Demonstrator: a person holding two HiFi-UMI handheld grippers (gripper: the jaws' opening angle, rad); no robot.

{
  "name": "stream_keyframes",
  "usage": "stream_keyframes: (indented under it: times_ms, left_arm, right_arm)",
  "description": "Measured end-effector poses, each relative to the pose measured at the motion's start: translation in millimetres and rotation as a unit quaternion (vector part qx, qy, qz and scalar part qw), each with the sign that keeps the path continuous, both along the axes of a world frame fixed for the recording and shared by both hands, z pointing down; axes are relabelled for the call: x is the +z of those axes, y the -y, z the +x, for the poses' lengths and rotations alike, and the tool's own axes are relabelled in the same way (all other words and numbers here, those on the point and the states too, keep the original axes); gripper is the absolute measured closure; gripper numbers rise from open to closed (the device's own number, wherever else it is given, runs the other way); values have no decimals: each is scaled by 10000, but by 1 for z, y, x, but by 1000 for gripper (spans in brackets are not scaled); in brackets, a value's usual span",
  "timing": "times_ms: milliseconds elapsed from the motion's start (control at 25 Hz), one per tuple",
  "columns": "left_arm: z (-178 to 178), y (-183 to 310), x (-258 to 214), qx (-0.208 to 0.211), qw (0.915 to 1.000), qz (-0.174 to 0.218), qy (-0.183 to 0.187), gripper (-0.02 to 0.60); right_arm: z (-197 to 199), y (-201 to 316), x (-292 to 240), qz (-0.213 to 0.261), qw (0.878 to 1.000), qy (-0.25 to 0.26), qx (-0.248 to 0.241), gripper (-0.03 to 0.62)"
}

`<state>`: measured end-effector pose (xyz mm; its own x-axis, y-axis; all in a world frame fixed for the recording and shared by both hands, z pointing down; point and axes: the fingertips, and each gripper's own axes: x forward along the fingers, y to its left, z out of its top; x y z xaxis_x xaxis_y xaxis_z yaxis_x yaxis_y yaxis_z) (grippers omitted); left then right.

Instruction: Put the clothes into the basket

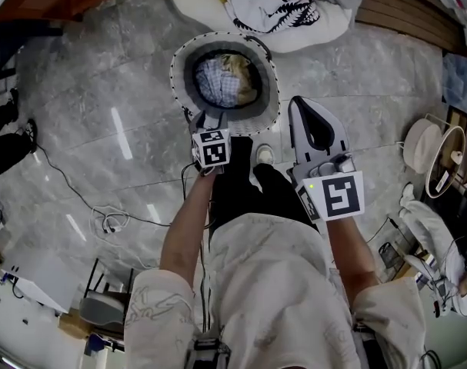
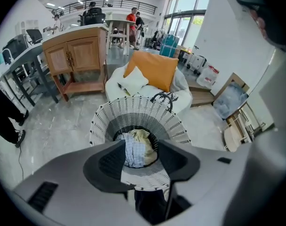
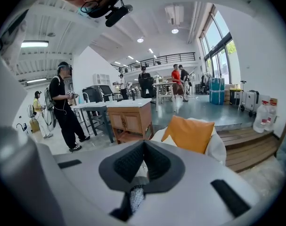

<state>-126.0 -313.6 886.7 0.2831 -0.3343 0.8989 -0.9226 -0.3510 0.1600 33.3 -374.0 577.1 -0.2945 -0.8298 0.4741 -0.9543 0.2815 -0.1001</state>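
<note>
left gripper (image 1: 209,118) pointing steeply down over the basket's (image 1: 179,68) near rim, fingers (image 2: 107,161) standing apart, gripping nothing; right gripper (image 1: 301,102) hovering right of it, fingers together; checked and yellowish clothes (image 1: 221,79) lying inside the basket.

a wooden cabinet (image 2: 79,60) is standing on the grey marble floor (image 1: 87,106), just beside a white beanbag seat (image 2: 115,86). an orange cushion (image 2: 152,72) is leaning on that seat, with a white pillow (image 2: 134,82) resting against it. a thin cable (image 1: 110,221) is trailing across the floor. a person in black (image 3: 65,109) is standing near a desk (image 3: 93,108) farther back.
</note>
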Motion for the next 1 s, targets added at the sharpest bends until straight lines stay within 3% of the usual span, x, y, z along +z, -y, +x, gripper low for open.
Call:
stream_keyframes:
  times_ms: [360, 560, 720, 1000]
  left_arm:
    - [4, -18, -67, -208, 9969, 741, -168, 404]
    - [15, -26, -125, -247, 9898, 1374, -273, 422]
    - [22, -37, -182, -257, 9792, 1980, -374, 422]
    - [38, -59, -292, -409, 9515, 3008, -507, 422]
  right_arm:
    - [5, -31, -32, 350, 9993, 29, -124, 606]
    - [12, -49, -57, 667, 9972, -74, -321, 606]
    - [14, -67, -83, 951, 9944, -118, -444, 606]
    - [26, -101, -137, 1455, 9884, 75, -437, 606]
